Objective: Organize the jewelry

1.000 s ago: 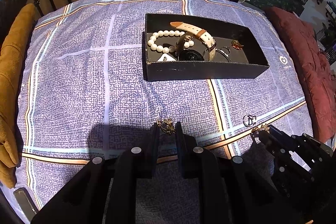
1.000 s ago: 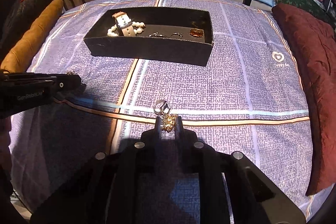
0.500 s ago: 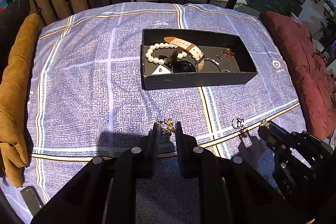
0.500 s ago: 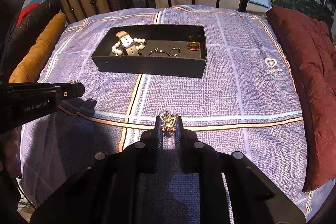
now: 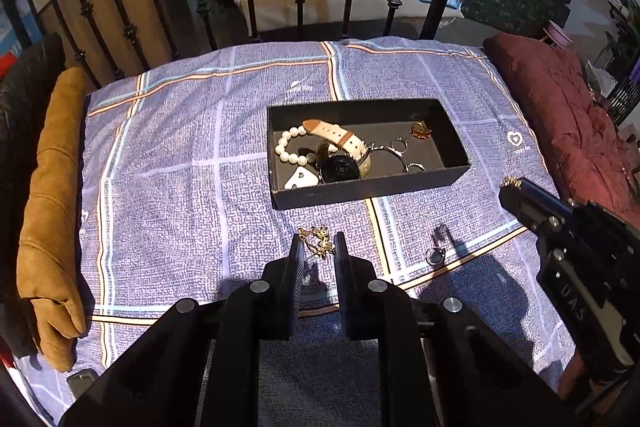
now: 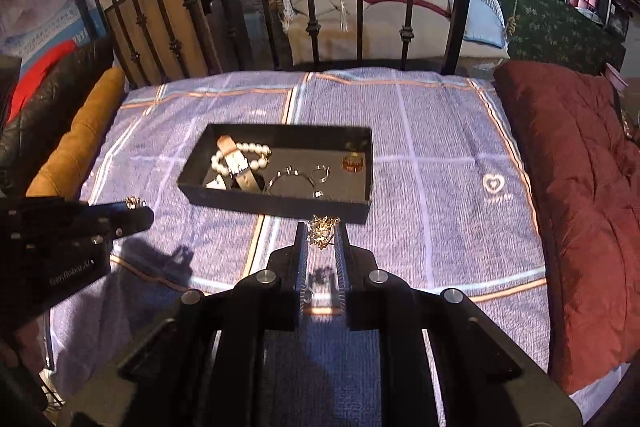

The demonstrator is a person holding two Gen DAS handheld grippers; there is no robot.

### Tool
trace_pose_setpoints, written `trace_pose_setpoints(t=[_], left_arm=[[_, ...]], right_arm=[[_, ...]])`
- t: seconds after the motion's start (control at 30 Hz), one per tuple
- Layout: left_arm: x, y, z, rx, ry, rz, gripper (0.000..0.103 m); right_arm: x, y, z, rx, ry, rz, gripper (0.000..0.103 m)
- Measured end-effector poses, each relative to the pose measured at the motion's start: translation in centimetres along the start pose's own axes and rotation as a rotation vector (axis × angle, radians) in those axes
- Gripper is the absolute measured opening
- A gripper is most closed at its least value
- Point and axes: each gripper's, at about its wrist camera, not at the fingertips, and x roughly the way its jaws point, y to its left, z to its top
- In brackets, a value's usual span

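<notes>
Jewelry was in two places: most of it lay inside the black box (image 5: 372,183) on the checked purple bedcover (image 5: 180,155), and two small gold pieces were up in the grippers.

The left gripper (image 5: 317,247) had its fingers (image 5: 297,255) almost closed, with only a narrow gap, and they pinched a small gold ornament (image 5: 317,242) at the very tips. The ornament was lifted clear of the cover; its shadow fell on the cloth below. The right gripper (image 6: 322,233) was in the same state: fingers nearly together, clamping a second gold piece (image 6: 322,227) at the tips, also off the cloth. In the left view this right gripper (image 5: 510,187) came in from the right edge with a gold glint at its tip.

One silver ring (image 5: 435,255) lay on the cover, between the two grippers and near an orange stripe, touched by nothing.

The box had its long axis running left to right across both views, a little slanted. Inside, a beige watch (image 5: 340,155) lay diagonally with its dark face toward the near wall, and its strap crossed a white bead bracelet (image 5: 288,151) at the left end. Thin silver hoops (image 6: 298,179) were in the middle, and an amber-coloured piece (image 6: 353,162) lay near the right end.
</notes>
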Motion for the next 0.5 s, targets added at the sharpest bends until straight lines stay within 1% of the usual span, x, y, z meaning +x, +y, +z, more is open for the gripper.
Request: trace_pose_setpoints(t=[0.27,0.4,0.5], left_arm=[[-1.1,-0.3,1.7,-0.002,-0.032,0.026,0.014],[-0.5,-0.6,2.8,-0.007,-0.045,0.041,0.015],[0.3,-0.6,3.8,-0.015,-0.051,0.048,0.014]], right_arm=[[-0.9,0.6,3.1,-0.021,-0.057,0.03,0.014],[-0.6,0.6,4.2,-0.035,-0.076,0.049,0.014],[0.5,0.4,4.8,-0.038,-0.075,0.061,0.014]])
